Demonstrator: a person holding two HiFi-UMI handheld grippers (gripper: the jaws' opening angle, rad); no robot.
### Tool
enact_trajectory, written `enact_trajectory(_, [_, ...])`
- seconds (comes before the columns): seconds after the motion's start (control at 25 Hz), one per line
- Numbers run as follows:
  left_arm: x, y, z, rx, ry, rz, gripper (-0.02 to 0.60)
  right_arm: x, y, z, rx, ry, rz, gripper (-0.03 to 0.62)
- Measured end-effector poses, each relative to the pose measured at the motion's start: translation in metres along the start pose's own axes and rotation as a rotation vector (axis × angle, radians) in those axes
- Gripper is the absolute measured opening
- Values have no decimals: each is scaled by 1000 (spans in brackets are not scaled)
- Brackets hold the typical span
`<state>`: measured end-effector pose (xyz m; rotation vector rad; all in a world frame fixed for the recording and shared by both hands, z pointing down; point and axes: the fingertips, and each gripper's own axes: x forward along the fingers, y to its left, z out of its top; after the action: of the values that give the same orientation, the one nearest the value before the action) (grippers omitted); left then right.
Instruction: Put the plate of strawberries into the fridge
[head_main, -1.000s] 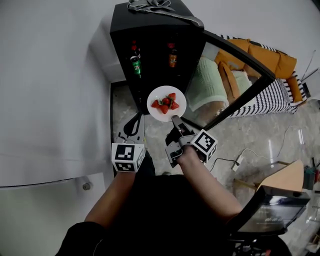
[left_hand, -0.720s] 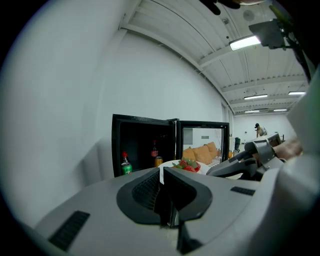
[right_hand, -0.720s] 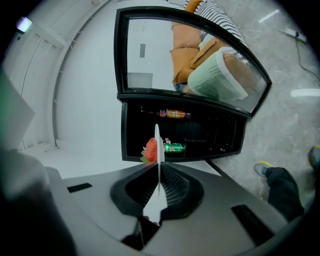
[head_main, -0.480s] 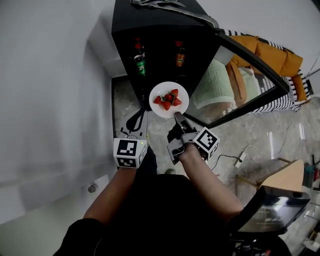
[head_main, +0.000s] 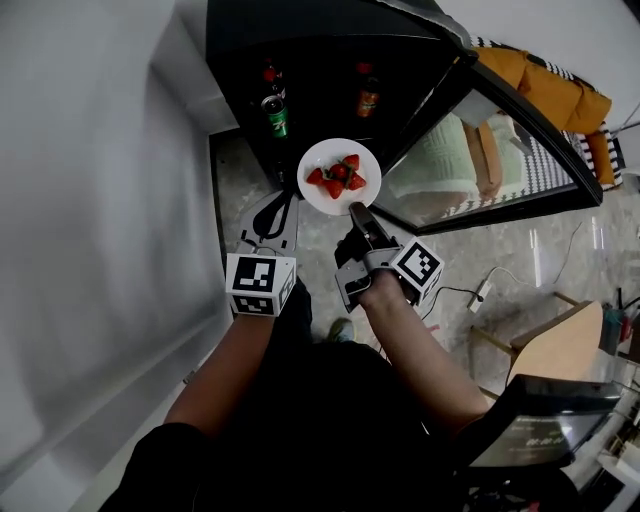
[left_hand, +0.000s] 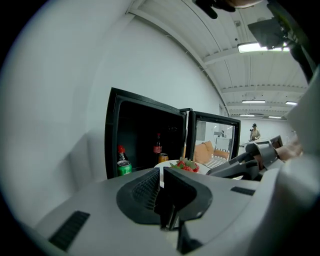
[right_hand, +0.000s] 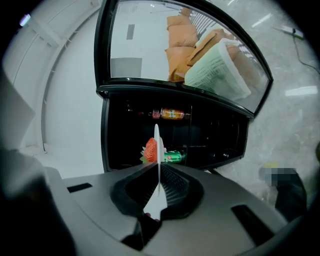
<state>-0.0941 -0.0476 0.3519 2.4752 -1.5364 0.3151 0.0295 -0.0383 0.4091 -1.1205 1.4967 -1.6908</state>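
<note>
Left gripper (head_main: 274, 208): jaws pressed together, nothing between them; held low beside the right one, idle. Right gripper (head_main: 356, 212): jaws clamped on the near rim of the plate (head_main: 322, 154); the plate is seen edge-on between the pads in the right gripper view, so the grip is a thin rim pinch only. The plate is carried in the air just in front of the open fridge (head_main: 300, 20), not yet inside; strawberries (head_main: 340, 176) are piled at its centre and none is seen at the edge.

Step judged: the carry is nearly done, and insertion and set-down remain.

Notes for the insertion:
- the plate is cantilevered from one rim; the wrist is to be kept level and the advance slow, else the fruit may roll off the far side;
- a green can (head_main: 275, 115) and a red-capped bottle (head_main: 270, 75) stand at the left of the compartment, another bottle (head_main: 368, 95) further right; the gap between them looks like the likely landing spot; shelf layout below cannot be told in the dark interior;
- the glass door (head_main: 480, 150) stands open at the right; the right forearm is to be kept clear of its edge;
- the plate is to be seated flat on a shelf before the jaws are released; then the gripper is best drawn straight back.
</note>
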Motion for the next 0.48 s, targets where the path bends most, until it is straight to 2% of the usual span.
enact_trajectory(0.16, [22,22,1,-8,10,-11,8,27,-4,2,6,-11,-23,17])
enact_trajectory(0.32, [63,59,-1,-17,34,-56,8,78,-14,8,20,-46,-70,17])
enact_trajectory(0.48, [81,73,-1,-13,49,-92,8,99,-16,10,18,-73,-90,17])
